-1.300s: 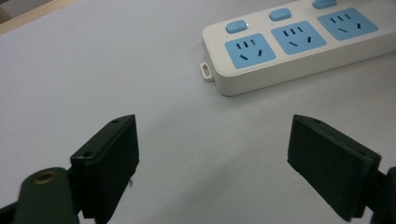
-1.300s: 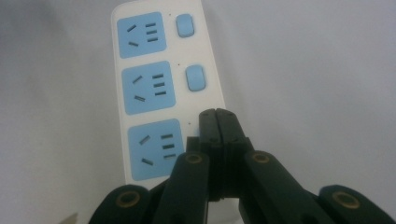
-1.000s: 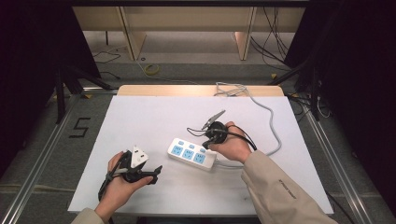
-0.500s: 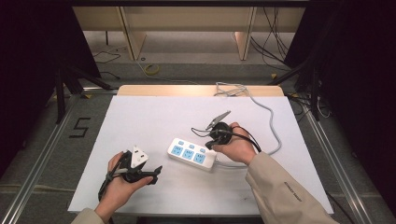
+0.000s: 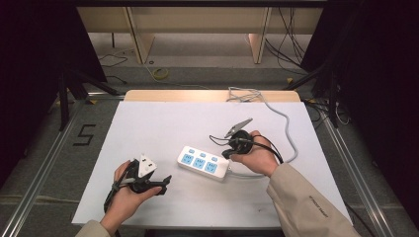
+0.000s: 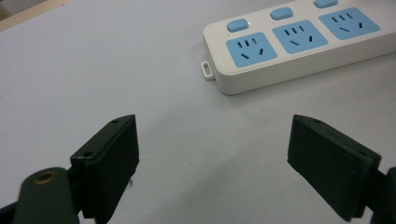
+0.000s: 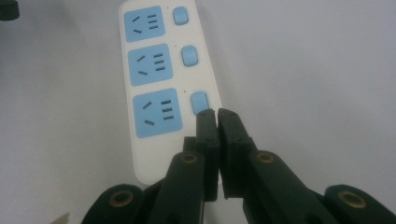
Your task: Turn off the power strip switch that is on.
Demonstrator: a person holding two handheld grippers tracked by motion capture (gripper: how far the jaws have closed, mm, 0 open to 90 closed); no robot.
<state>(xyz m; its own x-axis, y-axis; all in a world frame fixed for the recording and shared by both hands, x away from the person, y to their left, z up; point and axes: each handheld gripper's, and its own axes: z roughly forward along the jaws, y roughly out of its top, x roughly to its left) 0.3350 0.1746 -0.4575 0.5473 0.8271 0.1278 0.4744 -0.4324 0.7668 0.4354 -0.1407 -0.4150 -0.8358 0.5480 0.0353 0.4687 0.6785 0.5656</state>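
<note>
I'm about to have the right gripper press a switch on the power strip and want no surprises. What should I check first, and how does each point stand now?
1. Right gripper jaws shut to form one pressing tip: ok.
2. Tip lined up with a switch: ok, it sits at the edge of the nearest blue switch in the right gripper view.
3. Tip already touching that switch: cannot tell.
4. Power strip lying flat on the white table, sockets up: ok.
5. Left gripper steadying the strip: not ok, its jaws are open and apart from the strip.
6. Sockets free of plugs: ok, all three are empty.
</note>
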